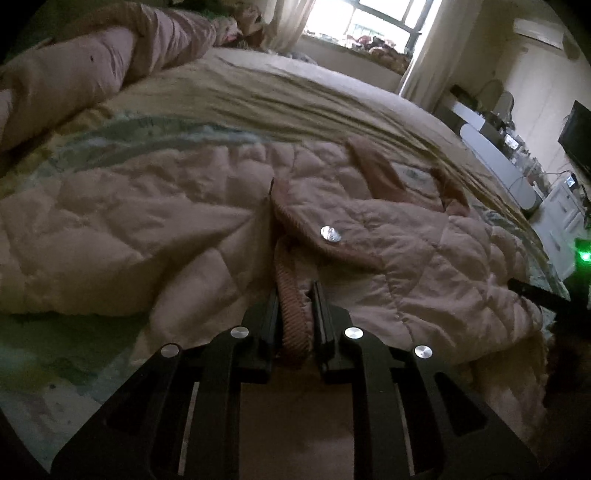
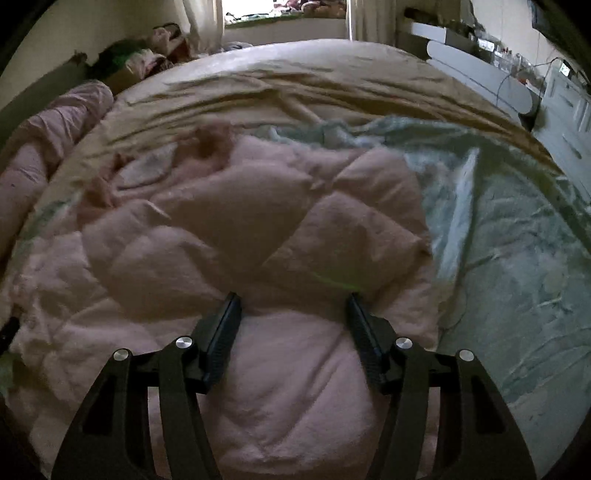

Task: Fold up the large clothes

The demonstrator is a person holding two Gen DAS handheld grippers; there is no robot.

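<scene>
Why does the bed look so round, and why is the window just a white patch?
Left wrist view: the fisheye lens bows the bed, and the window blows out white while the pink quilted jacket stays dim; a green glow sits at the right edge. Right wrist view: same bowing, with the jacket smeared by blur.

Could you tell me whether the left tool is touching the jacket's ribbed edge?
Touching: in the left wrist view the left tool is shut on the ribbed edge of the pink quilted jacket.
</scene>
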